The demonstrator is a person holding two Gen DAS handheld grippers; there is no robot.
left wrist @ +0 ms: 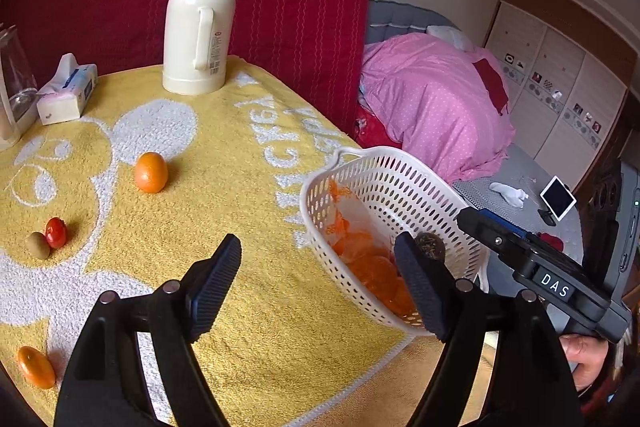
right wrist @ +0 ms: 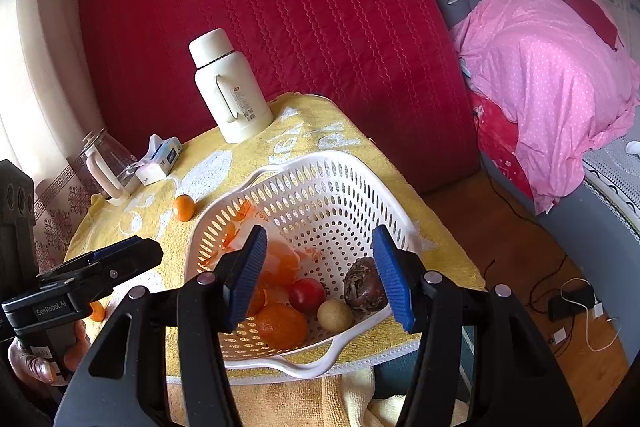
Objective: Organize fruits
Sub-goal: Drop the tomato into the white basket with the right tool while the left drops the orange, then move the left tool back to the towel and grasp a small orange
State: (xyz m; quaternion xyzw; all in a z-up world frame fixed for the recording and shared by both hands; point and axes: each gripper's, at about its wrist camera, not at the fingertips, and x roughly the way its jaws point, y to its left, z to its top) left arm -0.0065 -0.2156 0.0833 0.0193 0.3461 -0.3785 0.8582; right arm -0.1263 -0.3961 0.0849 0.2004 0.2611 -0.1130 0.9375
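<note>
Sorting: the basket (right wrist: 304, 203) at the table's right front edge already holds several fruits; more lie loose on the towel (left wrist: 240, 131).
Loose fruit: an orange (left wrist: 151, 172), a tomato (left wrist: 55, 232) touching a brown fruit (left wrist: 37, 245), and another orange (left wrist: 36, 367) at the near left.
Key relation: all loose fruit lies left of the left gripper (left wrist: 320, 279); the near-left one, long axis slanting, looks closest.
Nearer hand: the left, I judge.
Left jaws: wide apart, empty.
Right gripper (right wrist: 320, 271): over the basket, jaws partly apart, nothing between them.
</note>
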